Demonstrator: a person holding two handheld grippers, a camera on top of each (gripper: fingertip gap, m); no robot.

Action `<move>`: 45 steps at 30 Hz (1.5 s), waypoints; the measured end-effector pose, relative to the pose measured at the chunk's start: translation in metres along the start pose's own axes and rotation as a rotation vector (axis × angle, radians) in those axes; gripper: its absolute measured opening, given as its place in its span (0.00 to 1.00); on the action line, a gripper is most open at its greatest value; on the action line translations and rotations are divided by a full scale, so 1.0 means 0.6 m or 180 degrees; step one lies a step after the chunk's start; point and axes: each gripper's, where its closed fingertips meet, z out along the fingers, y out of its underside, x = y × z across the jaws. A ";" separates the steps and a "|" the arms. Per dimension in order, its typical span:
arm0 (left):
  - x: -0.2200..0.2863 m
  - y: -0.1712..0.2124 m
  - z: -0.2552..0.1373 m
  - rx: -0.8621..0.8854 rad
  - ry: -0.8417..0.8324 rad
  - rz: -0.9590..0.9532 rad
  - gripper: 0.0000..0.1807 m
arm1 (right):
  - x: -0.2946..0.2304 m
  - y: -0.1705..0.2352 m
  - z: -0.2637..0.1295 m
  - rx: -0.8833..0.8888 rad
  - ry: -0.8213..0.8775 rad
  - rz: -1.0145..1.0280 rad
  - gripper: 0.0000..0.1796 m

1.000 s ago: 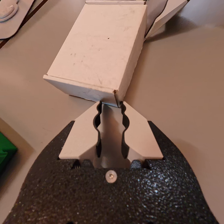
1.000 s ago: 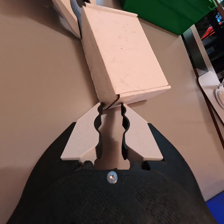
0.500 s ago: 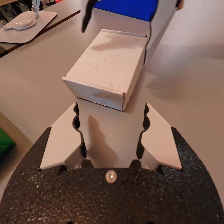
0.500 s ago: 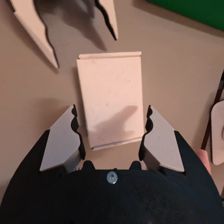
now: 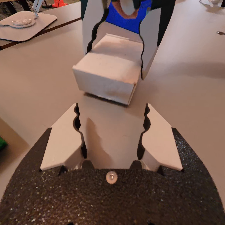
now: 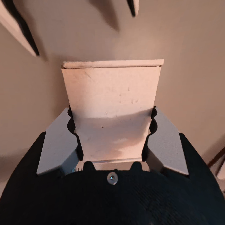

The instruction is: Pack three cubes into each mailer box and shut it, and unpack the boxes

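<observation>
Mailer box (image 6: 112,103), white and shut, lies flat on the desk (image 5: 36,79) with its long axis running from one pair of tongs toward the other. Right tongs (image 6: 111,108) straddle its near end from above, spread wide along both long sides and not visibly pinching. Left tongs (image 5: 111,105), also spread and empty, hover just short of the box's opposite end, so the right is nearer.

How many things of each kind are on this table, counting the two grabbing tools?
White mailer box: 1
Handheld grippers: 2, the left gripper and the right gripper
Green bin: 1
Grey flat stand on the next table: 1
Total: 5
</observation>
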 end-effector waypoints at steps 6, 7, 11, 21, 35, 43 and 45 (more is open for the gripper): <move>-0.002 -0.007 -0.006 0.0116 0.0002 -0.0045 0.54 | 0.043 0.122 -0.167 -0.0025 0.0557 0.0107 0.70; -0.003 -0.007 -0.006 0.0108 0.0000 -0.0052 0.54 | 0.055 0.156 -0.207 -0.0052 0.0692 0.0164 0.70; 0.003 0.002 0.002 -0.0034 0.0038 0.0004 0.53 | 0.098 0.320 -0.337 -0.0305 0.1175 0.0509 0.70; 0.026 0.043 0.027 -0.0604 0.0004 0.0567 0.51 | 0.167 0.610 -0.304 -0.0828 0.1092 0.1105 0.70; 0.023 0.032 0.021 -0.0457 0.0050 0.0402 0.45 | 0.225 0.649 -0.168 -0.0938 0.0548 0.1133 0.71; 0.028 0.052 0.031 -0.0729 0.0015 0.0585 0.49 | 0.258 0.677 -0.222 -0.1469 0.1425 0.0733 0.78; 0.024 0.051 0.031 -0.0716 0.0021 0.0472 0.50 | 0.237 0.677 -0.245 -0.1474 0.1659 0.0867 0.65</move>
